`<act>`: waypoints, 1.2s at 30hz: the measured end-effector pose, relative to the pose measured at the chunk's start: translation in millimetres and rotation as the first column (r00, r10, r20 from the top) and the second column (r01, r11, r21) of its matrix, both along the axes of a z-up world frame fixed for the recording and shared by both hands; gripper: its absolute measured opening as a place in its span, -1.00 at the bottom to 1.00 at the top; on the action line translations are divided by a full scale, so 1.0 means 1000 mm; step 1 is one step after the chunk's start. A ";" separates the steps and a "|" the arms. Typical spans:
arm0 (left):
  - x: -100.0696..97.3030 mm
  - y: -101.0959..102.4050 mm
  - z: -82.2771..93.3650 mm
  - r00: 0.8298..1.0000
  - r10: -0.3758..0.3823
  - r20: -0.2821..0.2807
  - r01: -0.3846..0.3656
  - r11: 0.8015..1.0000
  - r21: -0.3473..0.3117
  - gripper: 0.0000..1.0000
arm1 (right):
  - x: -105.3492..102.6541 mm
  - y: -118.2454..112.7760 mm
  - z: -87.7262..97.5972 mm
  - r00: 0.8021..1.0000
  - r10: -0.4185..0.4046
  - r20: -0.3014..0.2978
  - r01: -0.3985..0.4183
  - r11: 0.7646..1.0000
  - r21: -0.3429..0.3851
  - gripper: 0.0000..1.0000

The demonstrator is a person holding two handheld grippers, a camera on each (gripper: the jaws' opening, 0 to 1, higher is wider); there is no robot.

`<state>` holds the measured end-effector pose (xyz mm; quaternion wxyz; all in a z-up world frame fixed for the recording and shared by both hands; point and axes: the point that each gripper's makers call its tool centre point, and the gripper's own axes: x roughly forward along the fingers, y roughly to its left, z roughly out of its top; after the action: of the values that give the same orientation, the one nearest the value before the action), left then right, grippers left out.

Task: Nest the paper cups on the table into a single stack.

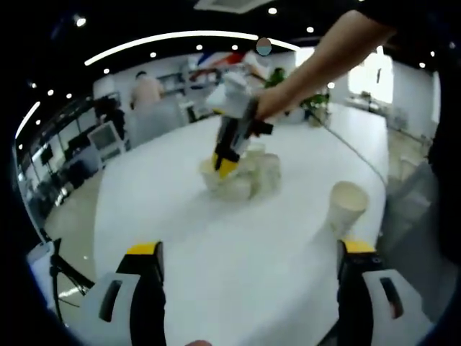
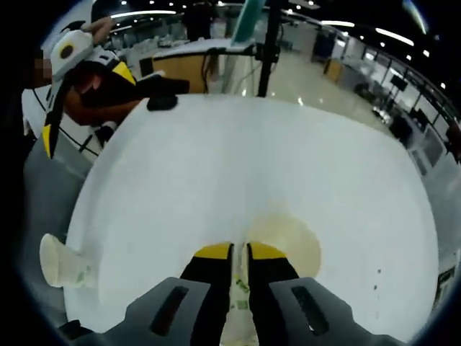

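Note:
A cluster of several white paper cups stands at the middle of the white table. One lone paper cup stands upright near the table's right edge. My right gripper, held by a person's arm, reaches down into the cluster. In the right gripper view my right gripper has its jaws almost together on the wall of a paper cup. My left gripper hovers open over the near table with nothing between its fingers. It also shows as the left gripper at the upper left. Another cup sits by the table edge.
A thin cable runs across the far right of the table. Beyond the table are a black pole, a wooden desk, screens and people. The table edge curves close on the left.

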<state>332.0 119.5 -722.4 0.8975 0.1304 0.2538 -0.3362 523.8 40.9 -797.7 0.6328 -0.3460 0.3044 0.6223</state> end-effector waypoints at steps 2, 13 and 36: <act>0.000 0.003 0.002 1.000 0.008 0.009 -0.008 1.000 0.001 1.00 | -0.002 0.002 0.000 1.000 -0.007 -0.015 0.007 1.000 0.003 -0.98; 0.003 0.011 0.004 0.999 0.045 0.012 -0.045 0.999 -0.019 1.00 | 0.002 0.006 0.016 0.998 0.041 0.050 -0.043 0.999 0.034 -1.00; -0.001 0.009 0.017 0.999 0.037 0.020 -0.036 0.999 -0.024 1.00 | -0.041 -0.030 0.184 0.963 0.014 0.268 -0.082 0.966 0.246 -1.00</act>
<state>331.3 128.7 -705.0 0.9075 0.1185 0.2429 -0.3215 482.5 10.7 -613.6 0.6914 -0.3489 0.1263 0.6199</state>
